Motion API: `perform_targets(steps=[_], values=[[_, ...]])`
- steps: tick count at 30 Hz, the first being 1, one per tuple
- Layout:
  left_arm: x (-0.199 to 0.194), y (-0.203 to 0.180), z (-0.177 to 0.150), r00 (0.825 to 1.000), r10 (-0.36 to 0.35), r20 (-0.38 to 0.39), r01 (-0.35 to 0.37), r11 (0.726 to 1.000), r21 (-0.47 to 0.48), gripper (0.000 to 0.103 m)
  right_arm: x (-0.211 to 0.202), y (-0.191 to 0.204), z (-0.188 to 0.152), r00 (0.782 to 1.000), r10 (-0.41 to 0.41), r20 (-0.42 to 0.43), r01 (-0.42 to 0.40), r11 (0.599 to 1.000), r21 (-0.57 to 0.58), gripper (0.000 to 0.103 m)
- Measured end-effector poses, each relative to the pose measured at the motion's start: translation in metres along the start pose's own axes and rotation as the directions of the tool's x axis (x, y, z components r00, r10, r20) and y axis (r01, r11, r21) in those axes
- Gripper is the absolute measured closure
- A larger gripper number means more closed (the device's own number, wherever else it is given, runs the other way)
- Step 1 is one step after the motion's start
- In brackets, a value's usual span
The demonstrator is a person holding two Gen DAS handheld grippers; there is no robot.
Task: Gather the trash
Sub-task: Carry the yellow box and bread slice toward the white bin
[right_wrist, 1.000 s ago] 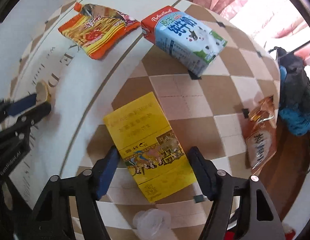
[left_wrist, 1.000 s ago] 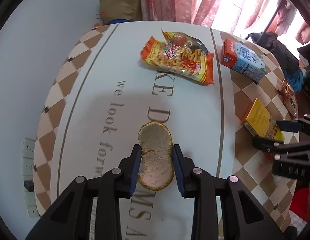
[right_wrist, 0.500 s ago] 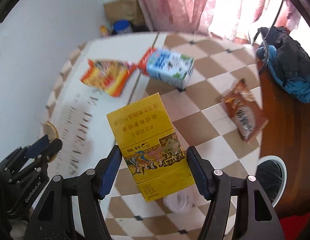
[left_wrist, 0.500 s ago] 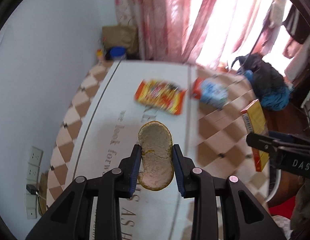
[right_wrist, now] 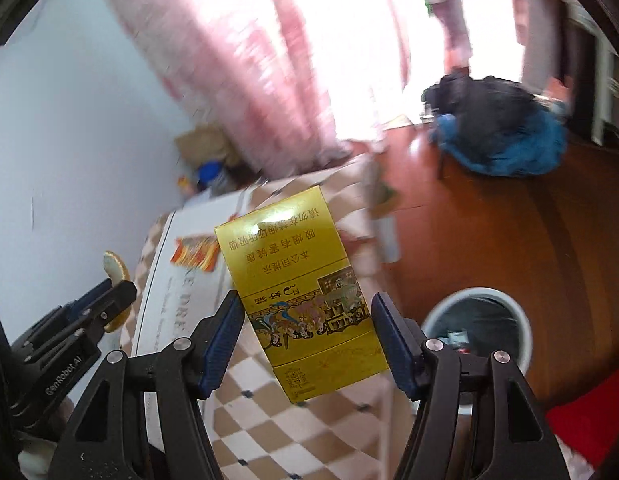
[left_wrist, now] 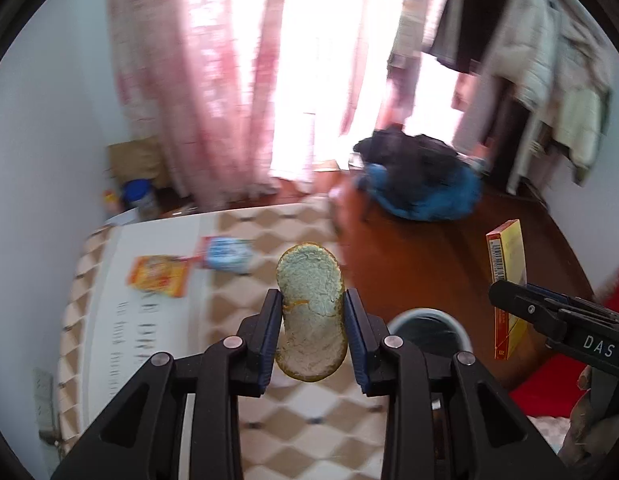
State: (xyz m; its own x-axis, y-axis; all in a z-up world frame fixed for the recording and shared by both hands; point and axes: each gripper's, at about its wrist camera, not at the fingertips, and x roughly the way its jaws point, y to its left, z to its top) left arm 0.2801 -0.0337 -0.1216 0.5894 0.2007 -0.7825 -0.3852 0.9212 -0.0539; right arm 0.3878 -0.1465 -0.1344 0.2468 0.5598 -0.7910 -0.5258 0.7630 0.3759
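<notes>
above the checked tablecloth [left_wrist: 317,412], i see my left gripper [left_wrist: 312,334] clamped on a piece of orange peel [left_wrist: 312,312], pale pith side facing the camera, the blue pads pressing its two edges and the peel standing up between them, clear of the table. in the right wrist view my right gripper [right_wrist: 309,334] has a yellow cigarette box [right_wrist: 299,300] between its pads, held up off the table and tilted, its printed face toward the lens; the pads sit against its long sides and it hangs there in their grip. from the left view the same box [left_wrist: 507,276] shows edge-on with its barcode side, above the red-brown floor. a white-rimmed trash bin [right_wrist: 475,322] stands on the floor beside the table, below and to the right of the box, with something dark and a few scraps inside; in the left view its rim [left_wrist: 429,314] peeks out just right of the peel. still lying on the table, well away from both grippers, are an orange snack bag [left_wrist: 159,276] and a blue-and-white milk carton [left_wrist: 227,254], both blurred. pink curtains [left_wrist: 213,80] hang behind, and a dark and blue heap of cloth [left_wrist: 421,184] lies on the floor.
</notes>
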Motion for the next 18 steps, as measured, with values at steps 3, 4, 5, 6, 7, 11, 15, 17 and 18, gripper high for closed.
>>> perform_targets(steps=[3,4,5,6,7,11,15,17,18], values=[[0.021,-0.053,0.000,0.997,-0.065,-0.037,0.067,0.997,0.049,0.075,-0.029,-0.044,-0.007,0.999,-0.039,0.032,0.037,0.998,0.058,0.036],[0.026,-0.064,-0.001,0.996,-0.077,-0.048,0.079,0.995,0.058,0.075,-0.036,-0.061,-0.011,0.998,-0.055,0.035,0.053,0.996,0.078,0.036],[0.039,-0.085,-0.004,0.992,-0.099,-0.074,0.105,0.992,0.076,0.075,-0.044,-0.081,-0.016,0.996,-0.076,0.037,0.072,0.992,0.103,0.036],[0.047,-0.097,-0.006,0.988,-0.119,-0.097,0.127,0.989,0.081,0.075,-0.049,-0.096,-0.019,0.995,-0.089,0.039,0.083,0.989,0.124,0.036],[0.057,-0.109,-0.007,0.984,-0.133,-0.120,0.143,0.986,0.082,0.075,-0.052,-0.117,-0.026,0.994,-0.108,0.031,0.102,0.983,0.150,0.036],[0.107,-0.152,-0.020,0.948,-0.196,-0.249,0.216,0.975,0.057,0.075,-0.048,-0.183,-0.047,0.989,-0.149,-0.008,0.146,0.958,0.246,0.036],[0.167,-0.171,-0.037,0.892,-0.227,-0.392,0.249,0.969,0.006,0.075,-0.028,-0.240,-0.066,0.987,-0.145,-0.071,0.161,0.931,0.327,0.036],[0.191,-0.176,-0.045,0.861,-0.235,-0.450,0.256,0.967,-0.015,0.075,-0.012,-0.266,-0.075,0.984,-0.137,-0.112,0.169,0.916,0.364,0.036],[0.199,-0.178,-0.047,0.847,-0.238,-0.475,0.259,0.966,-0.023,0.074,-0.005,-0.276,-0.079,0.983,-0.131,-0.126,0.170,0.911,0.377,0.036]])
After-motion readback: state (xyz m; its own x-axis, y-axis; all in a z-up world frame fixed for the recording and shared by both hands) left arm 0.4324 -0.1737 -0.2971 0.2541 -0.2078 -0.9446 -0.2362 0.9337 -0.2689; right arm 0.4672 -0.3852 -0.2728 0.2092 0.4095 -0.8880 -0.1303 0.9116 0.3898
